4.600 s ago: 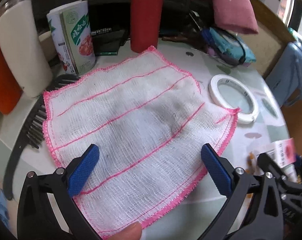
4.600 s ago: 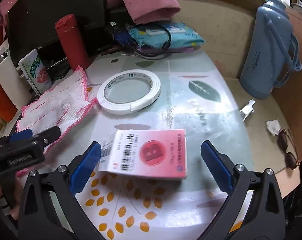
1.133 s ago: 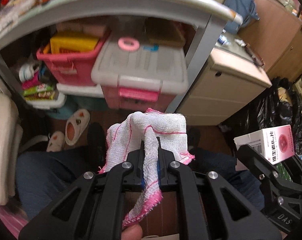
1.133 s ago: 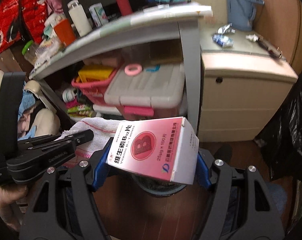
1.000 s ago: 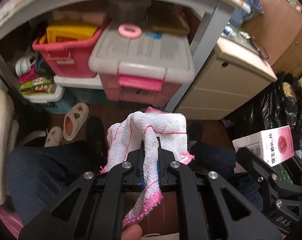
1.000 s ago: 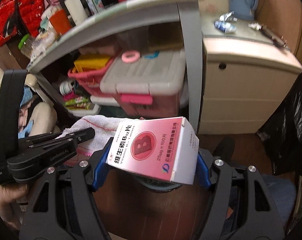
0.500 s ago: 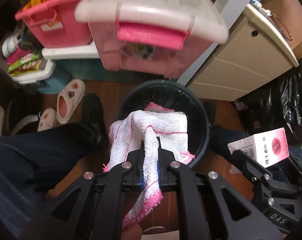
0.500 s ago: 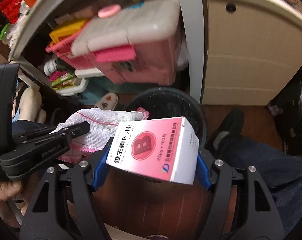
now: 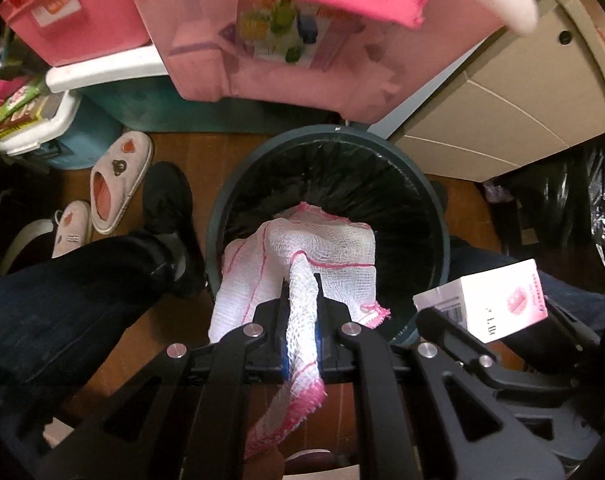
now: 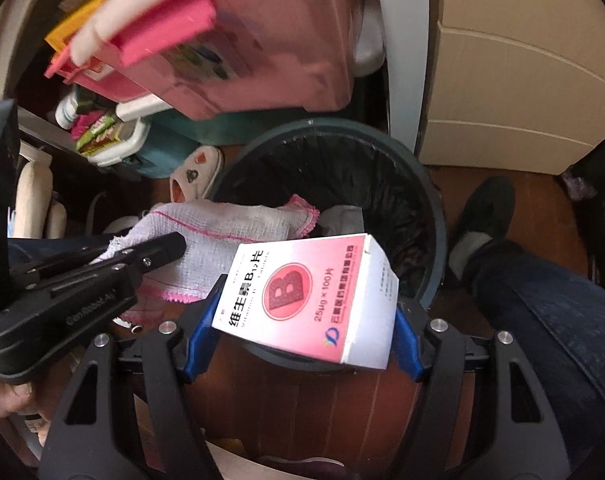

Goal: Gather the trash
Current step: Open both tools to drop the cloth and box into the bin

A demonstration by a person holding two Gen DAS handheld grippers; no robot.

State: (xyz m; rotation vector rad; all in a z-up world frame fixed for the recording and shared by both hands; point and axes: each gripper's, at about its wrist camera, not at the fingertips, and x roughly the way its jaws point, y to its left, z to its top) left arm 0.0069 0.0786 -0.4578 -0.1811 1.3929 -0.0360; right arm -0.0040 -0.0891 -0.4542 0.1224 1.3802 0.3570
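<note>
Left gripper (image 9: pixel 300 334) clamped on cloth (image 9: pixel 326 248), right gripper (image 10: pixel 302 332) pinching vitamin box (image 10: pixel 306 296), both above bin (image 9: pixel 438 216); contents seemingly dark, unclear.

1. The trash bin (image 9: pixel 430 184) sits at the centre of the left wrist frame, on the floor (image 9: pixel 174 320).
2. The cloth (image 9: pixel 322 252), clamped in the left gripper (image 9: pixel 301 316), hangs over the bin's near rim.
3. The box (image 10: pixel 310 296), clamped in the right gripper (image 10: pixel 302 328), lies at lower centre of the right wrist frame, over the near rim.
4. The storage bin (image 9: pixel 302 60) fills the upper centre, behind the trash bin.
5. The slippers (image 9: pixel 118 180) lie at middle left.
6. The cabinet (image 9: pixel 502 120) stands at upper right.
</note>
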